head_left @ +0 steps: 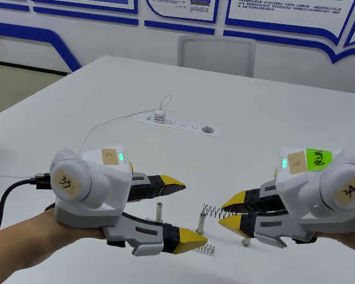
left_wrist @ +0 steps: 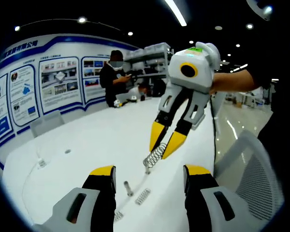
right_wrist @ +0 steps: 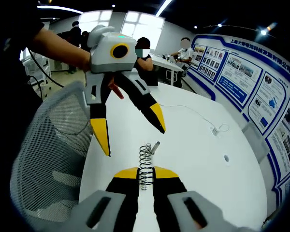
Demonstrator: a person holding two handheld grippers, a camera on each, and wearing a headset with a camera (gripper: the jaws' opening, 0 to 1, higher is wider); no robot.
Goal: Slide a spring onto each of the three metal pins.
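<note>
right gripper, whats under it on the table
The base of a metal pin shows on the table under the right gripper, which grips a spring. The gripper covers the pin's upper part.

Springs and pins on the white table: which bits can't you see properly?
Head view: a short metal pin is mostly hidden under the right gripper.
Head view: a loose coiled wire spring has one end behind the left gripper's yellow tip.
Left gripper view: a loose spring is half hidden behind that gripper's black jaw.

Silver spring (head_left: 213,210) beside upright pin (head_left: 200,223), second pin (head_left: 159,211) upright, loose spring (head_left: 205,249), perhaps third pin (head_left: 245,242)
</note>
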